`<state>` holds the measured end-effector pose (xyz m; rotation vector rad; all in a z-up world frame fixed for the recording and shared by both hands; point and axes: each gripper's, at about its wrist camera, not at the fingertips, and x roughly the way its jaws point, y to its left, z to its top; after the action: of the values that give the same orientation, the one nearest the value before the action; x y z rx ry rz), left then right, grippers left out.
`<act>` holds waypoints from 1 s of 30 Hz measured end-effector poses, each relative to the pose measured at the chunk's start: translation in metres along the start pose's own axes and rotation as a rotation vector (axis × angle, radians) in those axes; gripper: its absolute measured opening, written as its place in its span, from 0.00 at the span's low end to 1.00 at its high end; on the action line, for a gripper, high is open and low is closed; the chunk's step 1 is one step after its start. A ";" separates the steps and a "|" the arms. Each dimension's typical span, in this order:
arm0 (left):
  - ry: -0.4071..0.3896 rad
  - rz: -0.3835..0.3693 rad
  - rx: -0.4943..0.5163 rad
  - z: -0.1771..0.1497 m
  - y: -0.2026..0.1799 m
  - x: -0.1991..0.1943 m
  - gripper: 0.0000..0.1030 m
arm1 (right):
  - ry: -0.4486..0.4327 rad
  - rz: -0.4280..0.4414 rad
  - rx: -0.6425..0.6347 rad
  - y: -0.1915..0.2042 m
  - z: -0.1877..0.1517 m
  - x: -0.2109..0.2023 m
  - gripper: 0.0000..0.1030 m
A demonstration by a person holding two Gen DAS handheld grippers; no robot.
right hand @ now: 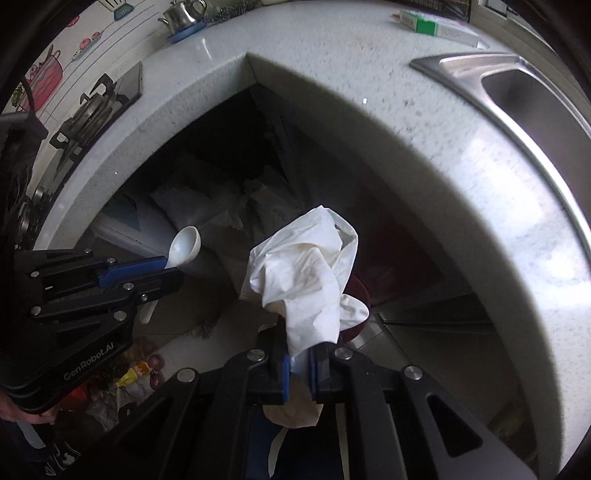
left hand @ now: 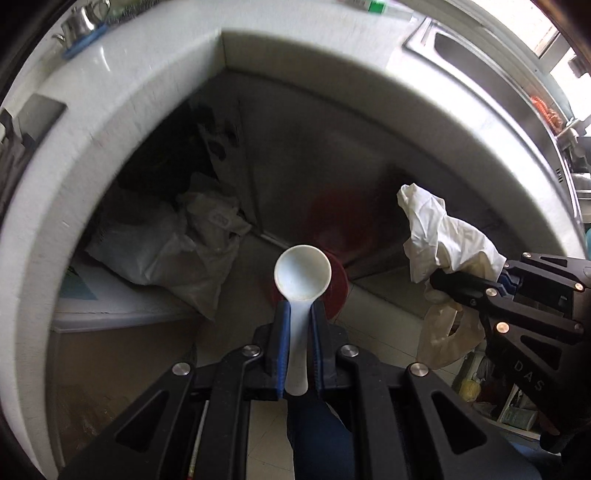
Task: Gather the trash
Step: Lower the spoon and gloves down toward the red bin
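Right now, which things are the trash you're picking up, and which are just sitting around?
Trash job:
- white plastic spoon, clamped in the left gripper
- crumpled white tissue, clamped in the right gripper
- red bin below, probably where they go

Just lying about:
- kettle
- green box
- sink
- white bags

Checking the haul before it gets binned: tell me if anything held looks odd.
The left gripper is shut on a white plastic spoon that looks whole and fairly clean, unlike the stained, crumpled tissue in the right gripper. The spoon may not be trash.
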<state>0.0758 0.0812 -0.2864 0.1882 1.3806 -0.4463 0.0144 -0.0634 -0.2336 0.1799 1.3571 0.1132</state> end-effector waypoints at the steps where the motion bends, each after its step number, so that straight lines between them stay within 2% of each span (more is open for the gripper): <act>1: 0.008 -0.002 -0.006 -0.002 0.003 0.012 0.10 | 0.011 -0.008 -0.004 0.001 -0.001 0.012 0.07; 9: 0.067 -0.028 -0.007 -0.009 0.020 0.112 0.10 | 0.076 -0.004 0.024 -0.017 -0.015 0.100 0.07; 18: 0.111 -0.067 0.029 -0.007 0.019 0.212 0.10 | 0.127 -0.007 0.080 -0.037 -0.022 0.191 0.07; 22: 0.126 -0.084 0.041 -0.011 0.017 0.234 0.10 | 0.131 -0.010 0.092 -0.048 -0.025 0.207 0.07; 30: 0.137 -0.097 0.075 -0.010 0.011 0.251 0.10 | 0.141 -0.020 0.142 -0.064 -0.038 0.218 0.07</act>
<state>0.1023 0.0460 -0.5342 0.2174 1.5128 -0.5753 0.0215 -0.0838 -0.4628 0.2823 1.5082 0.0125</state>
